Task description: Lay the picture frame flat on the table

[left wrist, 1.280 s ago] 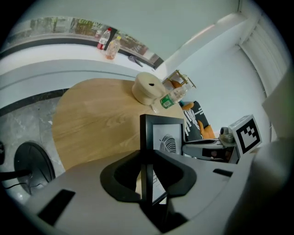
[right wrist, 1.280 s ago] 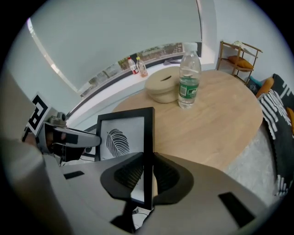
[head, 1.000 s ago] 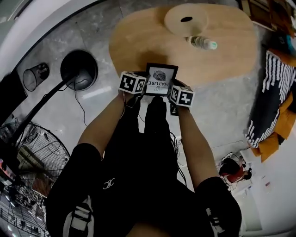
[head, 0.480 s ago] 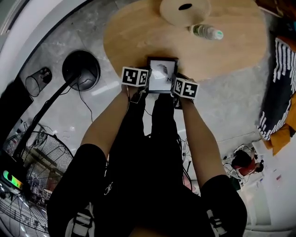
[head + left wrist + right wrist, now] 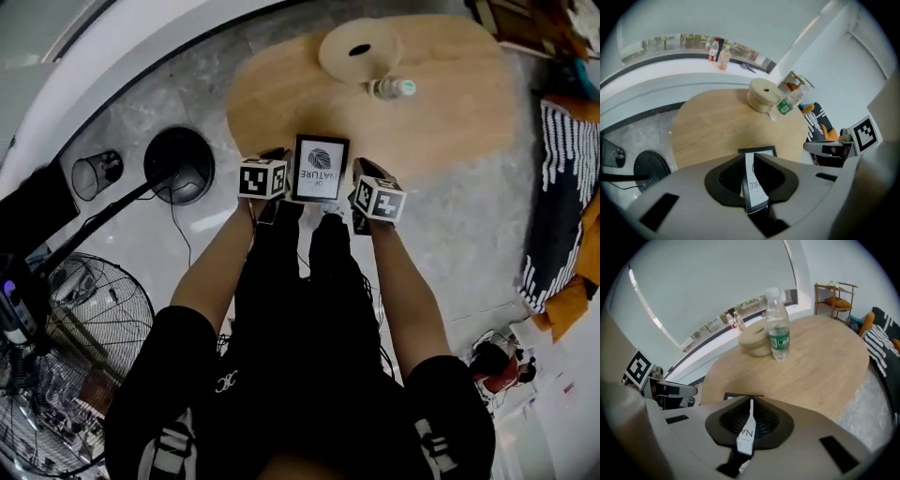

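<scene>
The picture frame [image 5: 320, 169] hangs between the two grippers at the 7 o'clock rim of the oval wooden table [image 5: 450, 122]. Its printed face with a leaf design is turned up toward the head camera. It seems to be clear of the tabletop, though the head view is too steep to be sure.

The left gripper [image 5: 746, 158] pinches the frame's 9 o'clock edge. Its jaws are nearly together and the dark pads press both faces of the thin board. The right gripper [image 5: 751, 401] takes the 3 o'clock edge. Its jaws are closing, the frame stands edge-on between them, and the pads meet it on either side.

A plastic water bottle [image 5: 392, 88] with a green label stands at 1 o'clock from the frame, well apart from it. A round wooden spool [image 5: 359, 51] sits just beyond the bottle at 11 o'clock. On the floor at 9 o'clock from the frame are a black round base [image 5: 180, 164] and, farther out, a wire mesh bin [image 5: 97, 173].
</scene>
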{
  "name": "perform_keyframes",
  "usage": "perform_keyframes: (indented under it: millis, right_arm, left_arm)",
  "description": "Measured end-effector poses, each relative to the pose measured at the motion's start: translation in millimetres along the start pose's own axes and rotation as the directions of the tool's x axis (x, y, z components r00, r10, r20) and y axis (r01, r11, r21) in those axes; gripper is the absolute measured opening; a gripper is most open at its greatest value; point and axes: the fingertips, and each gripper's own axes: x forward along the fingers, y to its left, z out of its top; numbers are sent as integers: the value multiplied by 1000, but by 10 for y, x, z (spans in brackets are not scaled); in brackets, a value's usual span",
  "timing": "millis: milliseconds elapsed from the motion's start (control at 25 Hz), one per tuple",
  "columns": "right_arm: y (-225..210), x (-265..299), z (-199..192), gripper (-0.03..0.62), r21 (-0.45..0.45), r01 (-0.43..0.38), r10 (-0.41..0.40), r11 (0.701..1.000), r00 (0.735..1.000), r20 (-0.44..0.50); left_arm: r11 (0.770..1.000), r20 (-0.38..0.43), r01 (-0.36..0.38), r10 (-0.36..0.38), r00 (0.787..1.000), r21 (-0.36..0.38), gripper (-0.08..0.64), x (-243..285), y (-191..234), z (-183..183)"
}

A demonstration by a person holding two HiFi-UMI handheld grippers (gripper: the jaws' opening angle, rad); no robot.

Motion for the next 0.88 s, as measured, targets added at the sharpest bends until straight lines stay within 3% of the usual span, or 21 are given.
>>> perform_keyframes:
  millis: [200, 400, 480, 600, 880]
  right_arm:
    - [457, -931, 698, 15, -122, -36, 59, 992, 980, 190]
    - [948, -1914, 1141, 14, -311, -61, 173, 948, 921, 348]
    - [1103, -2343, 1171, 14, -361, -61, 209, 931, 899, 385]
    - [1260, -2940, 1284, 14, -386, -43, 234, 922, 855, 464]
    - [1632, -4220, 1775, 14, -427, -53, 349, 903, 671, 654]
  left_arm:
    - [998, 201, -58, 51, 978, 29, 38, -916, -404, 321]
    - [994, 406, -91, 56, 912, 68, 28, -1929, -892, 606]
    - [991, 490, -109, 55, 870, 83, 28, -2410, -1143, 662]
    - [981, 621, -155, 47, 782, 121, 26, -3163, -1529, 800]
    - [960, 810, -248, 42, 584, 130, 23, -4480, -2143, 958]
